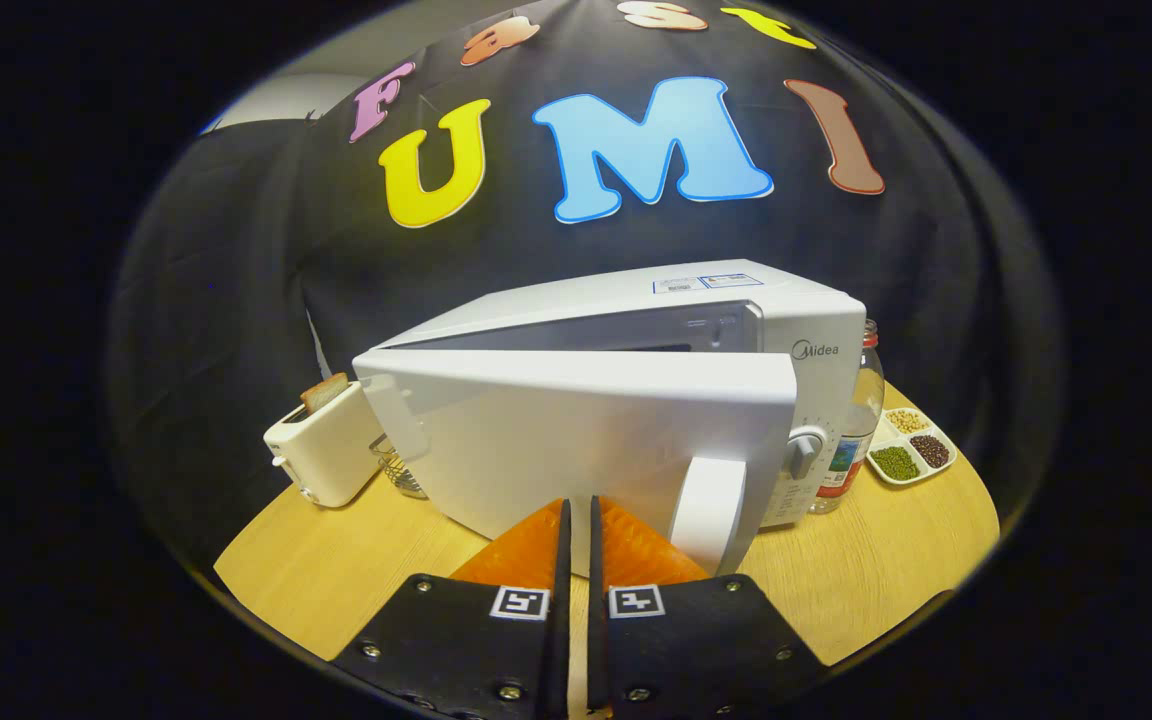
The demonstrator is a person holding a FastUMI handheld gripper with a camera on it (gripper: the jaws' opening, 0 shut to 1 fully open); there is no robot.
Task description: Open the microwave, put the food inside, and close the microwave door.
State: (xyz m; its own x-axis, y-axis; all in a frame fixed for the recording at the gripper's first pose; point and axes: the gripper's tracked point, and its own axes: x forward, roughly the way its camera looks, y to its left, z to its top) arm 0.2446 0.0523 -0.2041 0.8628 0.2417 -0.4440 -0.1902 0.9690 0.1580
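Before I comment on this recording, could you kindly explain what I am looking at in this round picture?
The camera rides on a hand-held two-finger tool, looking forward along its orange fingers. They are nearly closed with a thin gap and hold nothing. Just ahead stands a white microwave on a wooden table, its door swung partly open towards the fingers. Left of it sits a toaster with bread in it. To the right are a bottle and a small tray of beans. I cannot see inside the microwave.
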